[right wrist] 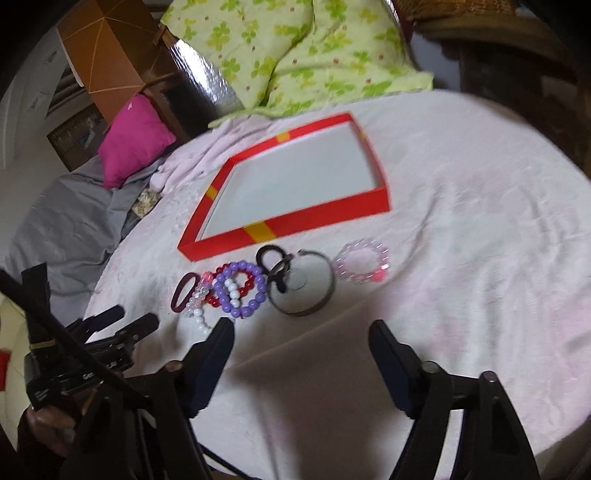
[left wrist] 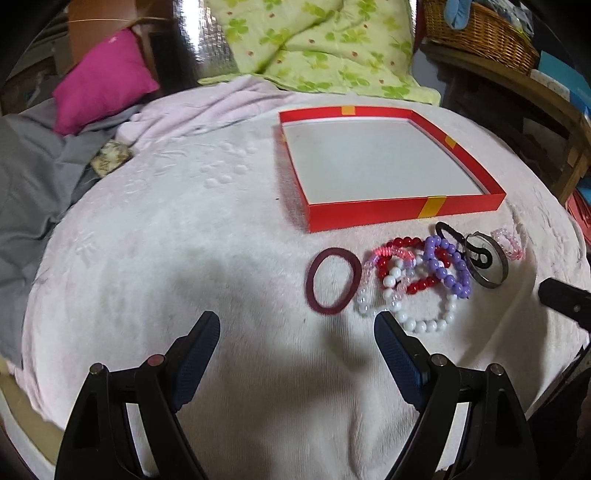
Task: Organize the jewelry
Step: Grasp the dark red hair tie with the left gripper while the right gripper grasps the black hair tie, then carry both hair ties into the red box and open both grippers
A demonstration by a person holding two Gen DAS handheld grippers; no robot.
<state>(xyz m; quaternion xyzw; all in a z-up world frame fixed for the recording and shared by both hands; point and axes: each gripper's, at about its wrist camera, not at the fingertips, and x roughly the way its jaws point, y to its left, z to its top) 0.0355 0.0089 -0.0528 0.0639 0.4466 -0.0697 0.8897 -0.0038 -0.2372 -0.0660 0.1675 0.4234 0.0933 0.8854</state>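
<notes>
A: Along the bed's left edge, entry one: grey sheet (left wrist: 33,177) bunched up, magenta cushion (left wrist: 101,79) behind it, pale pink blanket (left wrist: 166,229) spread across the rest of the bed.

B: Left hand-held gripper (left wrist: 297,323)?

A: Jaws apart, nothing between them, hanging above bare blanket near the front edge. The dark red band (left wrist: 333,280) lies flat just beyond its right finger.

B: Next item rightwards?

A: A tangled cluster, all touching or overlapping: clear bead bracelet (left wrist: 364,291), white bead bracelet (left wrist: 421,317), red bead bracelet (left wrist: 406,266), purple bead bracelet (left wrist: 448,267). The black hair tie (left wrist: 448,232) sits behind the purple one and reaches into the metal bangle (left wrist: 487,264). Pink crystal bracelet (right wrist: 364,266) lies by itself, just beside the bangle, furthest right in the row.

B: The box?

A: Red box lid (left wrist: 369,212), yellow tape stripes, open side up, white inside, nothing in it. It sits toward the back of the bed, directly behind the jewelry row, near but apart from it.

B: Right hand-held gripper (right wrist: 301,330)?

A: Jaws apart, empty, above the blanket in front of the bangle; no contact visible. Right view is motion-blurred. A person's hand (right wrist: 48,424) shows at that view's lower left, gripping the left tool.

B: Background?

A: Green floral quilt (left wrist: 317,44) at the bed's far edge; wicker basket (left wrist: 480,33) off the far right corner.
</notes>
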